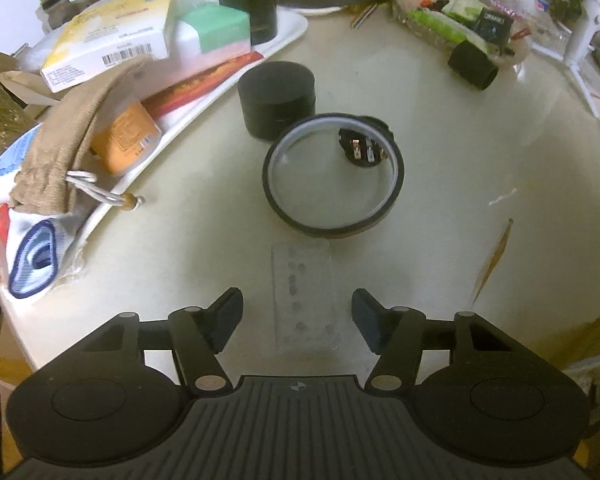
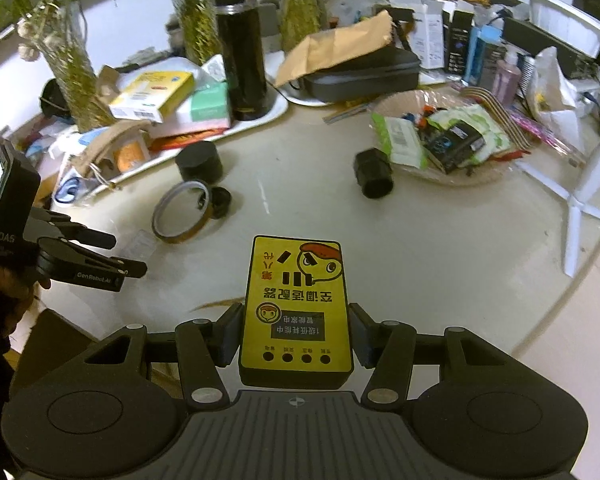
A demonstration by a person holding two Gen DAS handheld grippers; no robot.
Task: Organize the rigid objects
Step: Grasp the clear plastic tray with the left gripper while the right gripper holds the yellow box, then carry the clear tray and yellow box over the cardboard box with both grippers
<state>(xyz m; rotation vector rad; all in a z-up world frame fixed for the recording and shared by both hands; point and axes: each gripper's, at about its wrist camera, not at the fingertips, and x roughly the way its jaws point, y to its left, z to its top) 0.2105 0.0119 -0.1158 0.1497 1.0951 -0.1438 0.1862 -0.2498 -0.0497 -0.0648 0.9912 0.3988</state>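
In the left wrist view a flat clear plastic case (image 1: 304, 296) lies on the pale table between the fingers of my left gripper (image 1: 298, 308). Its jaws stand open, both pads apart from the case's edges. Beyond it lie a dark tape roll (image 1: 332, 176) with a black plug (image 1: 364, 146) showing through its ring, and a black round tin (image 1: 276, 100). My right gripper (image 2: 296, 332) is shut on a black box with a yellow label (image 2: 296, 300), held above the table. The right wrist view also shows the left gripper (image 2: 130, 254) low over the table at the left, held by a hand.
A white tray (image 1: 236, 76) piled with boxes, a cloth pouch and a black flask (image 2: 242, 48) runs along the left. A black cylindrical part (image 2: 374, 174) lies beside a basket (image 2: 480, 178) of packets at the right. Plants and clutter line the back edge.
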